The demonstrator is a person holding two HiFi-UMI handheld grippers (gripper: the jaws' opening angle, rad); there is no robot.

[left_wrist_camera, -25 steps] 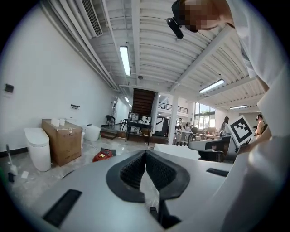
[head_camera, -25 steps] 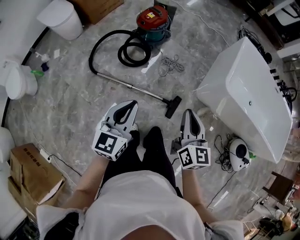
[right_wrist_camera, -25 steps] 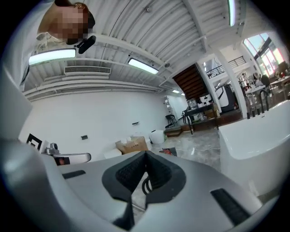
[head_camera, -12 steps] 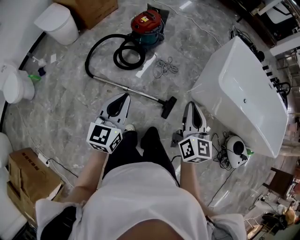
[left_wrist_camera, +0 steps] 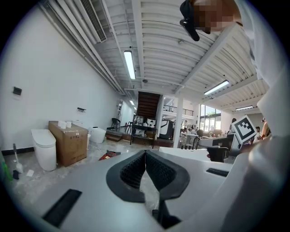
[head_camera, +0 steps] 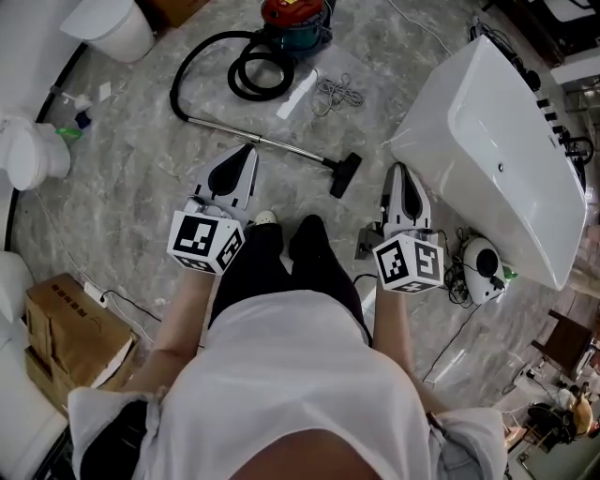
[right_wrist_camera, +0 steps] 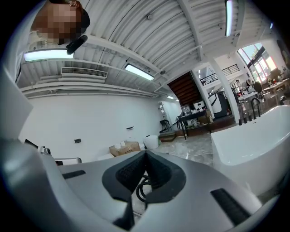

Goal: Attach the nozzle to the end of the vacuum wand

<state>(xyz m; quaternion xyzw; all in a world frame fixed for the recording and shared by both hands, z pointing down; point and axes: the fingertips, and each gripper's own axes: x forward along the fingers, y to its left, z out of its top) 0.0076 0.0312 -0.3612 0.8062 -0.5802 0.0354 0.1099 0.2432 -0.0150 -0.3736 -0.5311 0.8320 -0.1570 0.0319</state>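
Note:
A red vacuum canister (head_camera: 292, 19) stands on the marble floor at the top of the head view, with its black hose (head_camera: 253, 80) coiled beside it. The metal wand (head_camera: 262, 142) runs from the hose down to the right, and the black nozzle (head_camera: 345, 175) lies at its end. My left gripper (head_camera: 248, 150) is shut and empty, held in the air with its tip over the wand's middle. My right gripper (head_camera: 398, 169) is also shut and empty, to the right of the nozzle. The hose (right_wrist_camera: 141, 190) shows below the right jaws; the canister (left_wrist_camera: 108, 155) is left of the left jaws.
A white bathtub (head_camera: 497, 141) fills the right side. A toilet (head_camera: 33, 155) and a white bin (head_camera: 108, 28) stand at the left, a cardboard box (head_camera: 66, 328) at the lower left. A cord bundle (head_camera: 337, 94) lies by the hose, a white device (head_camera: 483, 272) with cables below the tub.
The vacuum, wand and nozzle sit higher in the head view than before. The right gripper has moved up and to the right a little. Both grippers have stayed shut and empty.

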